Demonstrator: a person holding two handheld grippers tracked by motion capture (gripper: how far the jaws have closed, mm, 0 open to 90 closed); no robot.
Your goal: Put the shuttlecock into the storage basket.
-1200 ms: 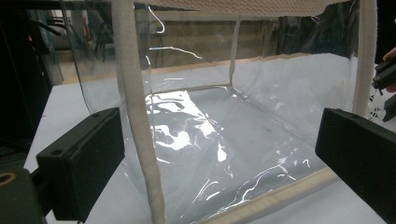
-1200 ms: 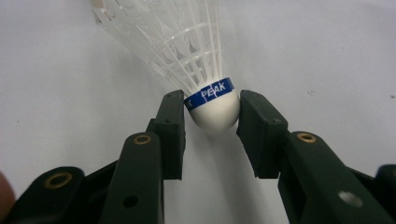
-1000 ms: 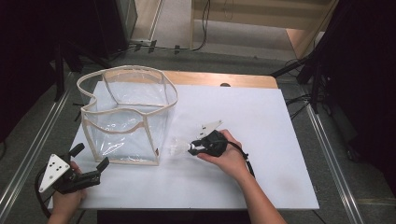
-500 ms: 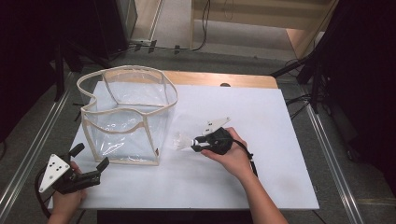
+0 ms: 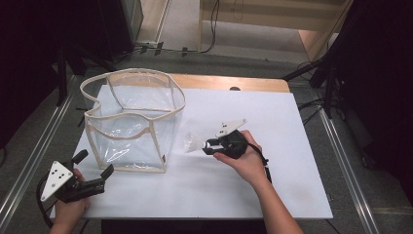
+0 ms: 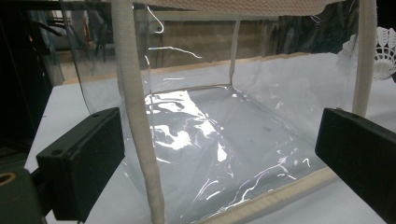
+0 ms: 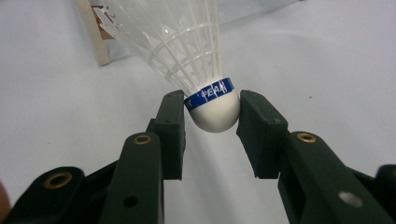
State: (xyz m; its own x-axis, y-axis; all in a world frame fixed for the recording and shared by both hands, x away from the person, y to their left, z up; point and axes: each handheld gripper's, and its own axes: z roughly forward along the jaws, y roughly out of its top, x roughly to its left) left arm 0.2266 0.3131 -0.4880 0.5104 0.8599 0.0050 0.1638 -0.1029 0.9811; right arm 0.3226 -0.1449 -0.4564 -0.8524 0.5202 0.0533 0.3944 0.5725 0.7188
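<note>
One slip threatens: the right tool (image 7: 211, 109) pinches only the shuttlecock's (image 7: 212, 105) rounded cork, which could squirt free before reaching the clear bag (image 5: 131, 122) at nine o'clock, while the left tool (image 5: 92, 168) stands spread.

The bag (image 5: 131, 124) at centre left of the high view was clear, glossy plastic film, creased and reflective, edged with matt woven cream cloth tape. The shuttlecock (image 7: 205, 70), upper centre of the right gripper view, had a smooth white rounded base, a glossy blue printed band and a white, ribbed, translucent plastic-looking skirt. The right gripper (image 7: 211, 123) was matt black plastic with brass-coloured metal inserts. The table top (image 5: 292, 146) was smooth, matt white, with a wood edge at the far side.
</note>
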